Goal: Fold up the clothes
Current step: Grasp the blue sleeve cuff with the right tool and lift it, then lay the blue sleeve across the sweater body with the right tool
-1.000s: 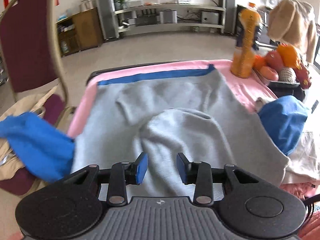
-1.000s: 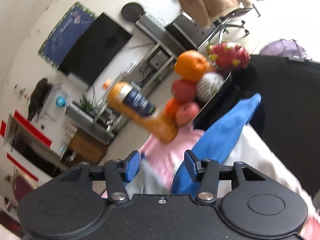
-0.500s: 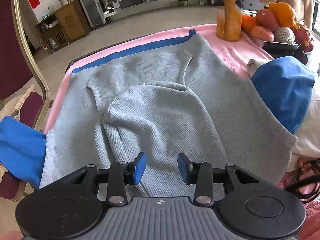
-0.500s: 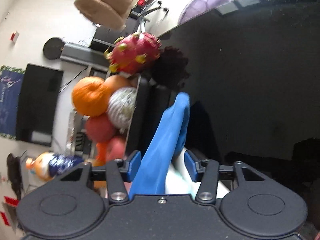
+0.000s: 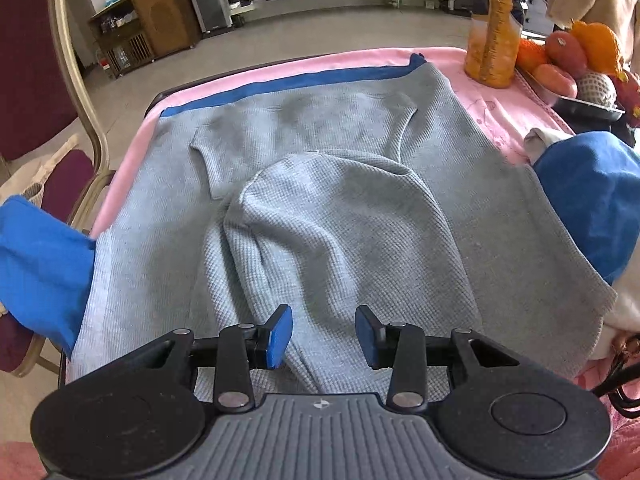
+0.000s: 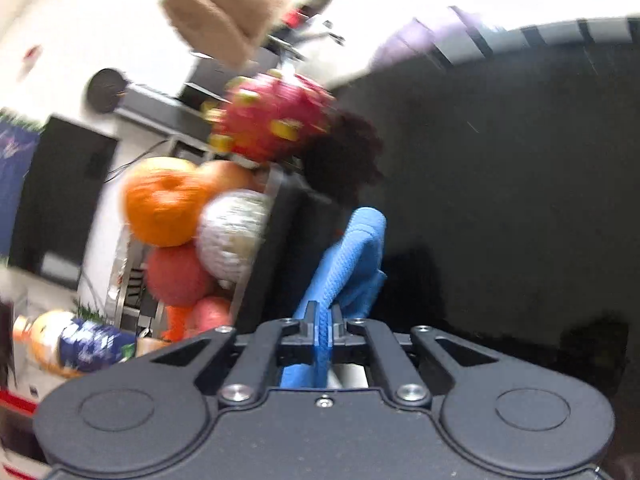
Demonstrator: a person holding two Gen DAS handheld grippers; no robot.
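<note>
1. A pink cloth covers the table from the near edge to the far edge, with the clothes lying on top of it.
2. The grey sweater is spread flat over the middle of the pink cloth, with one rounded part folded back on itself and bunched towards the near side.
3. A blue garment lies under the grey sweater, showing as a strip along its far edge; more blue cloth hangs off the table at the left and sits heaped at the right.
4. A dark red chair stands just left of the table.
5. A fruit tray sits at the far right corner, and an orange juice bottle stands just left of it.
6. The left gripper hovers over the near part of the grey sweater, its blue pads wide apart and holding nothing.
7. The right gripper is clamped on a fold of blue cloth; the fruit beside it is blurred.
</note>
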